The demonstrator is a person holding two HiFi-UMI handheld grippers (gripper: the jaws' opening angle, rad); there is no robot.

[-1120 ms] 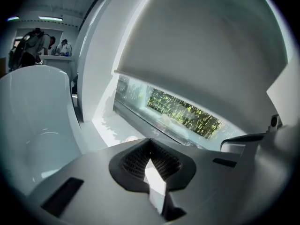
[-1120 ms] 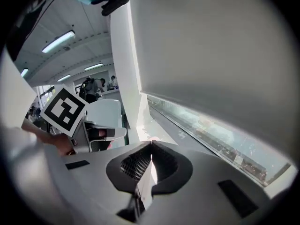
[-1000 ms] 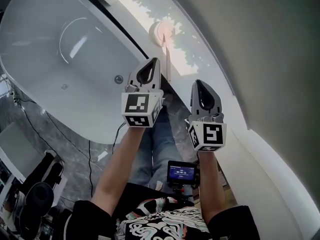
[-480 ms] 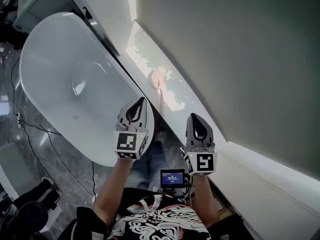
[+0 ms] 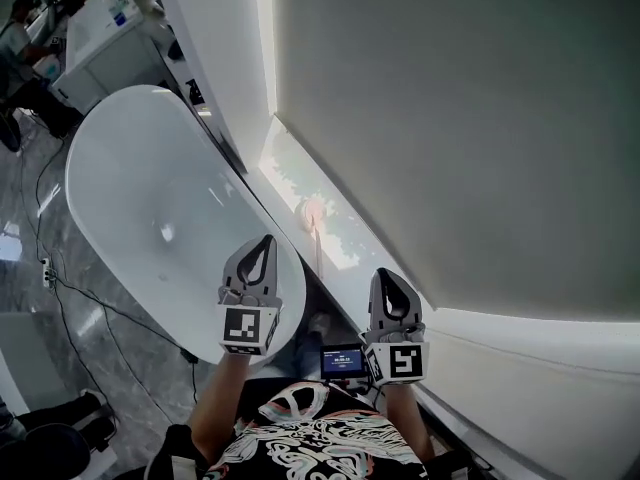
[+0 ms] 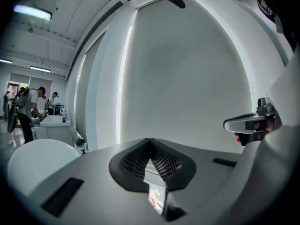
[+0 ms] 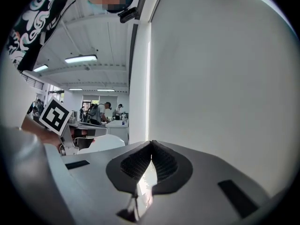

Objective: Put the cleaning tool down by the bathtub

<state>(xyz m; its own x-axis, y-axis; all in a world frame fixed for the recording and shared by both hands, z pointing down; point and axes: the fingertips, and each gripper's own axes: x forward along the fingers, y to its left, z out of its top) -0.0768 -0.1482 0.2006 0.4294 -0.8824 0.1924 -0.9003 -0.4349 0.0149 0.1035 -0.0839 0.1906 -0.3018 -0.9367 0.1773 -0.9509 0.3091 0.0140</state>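
The cleaning tool (image 5: 315,214), a round pale pink head on a thin handle, lies on the lit ledge (image 5: 285,173) between the white oval bathtub (image 5: 140,198) and the grey wall. Neither gripper touches it. In the head view my left gripper (image 5: 264,241) hovers over the tub's near end, below and left of the tool. My right gripper (image 5: 384,275) is held up to the right, near the wall. The jaws of the left gripper (image 6: 150,140) are shut with nothing between them. Those of the right gripper (image 7: 151,143) meet the same way, also empty.
Black cables (image 5: 70,288) trail over the grey marble floor left of the tub. A small lit screen (image 5: 343,359) sits between my forearms. A white counter (image 5: 105,38) stands at the far end, with people (image 6: 29,112) working by it.
Both grippers have drawn back from the tool and sit lower in the head view. The view has lifted, showing the whole tub and more wall. The tool stays on the ledge.
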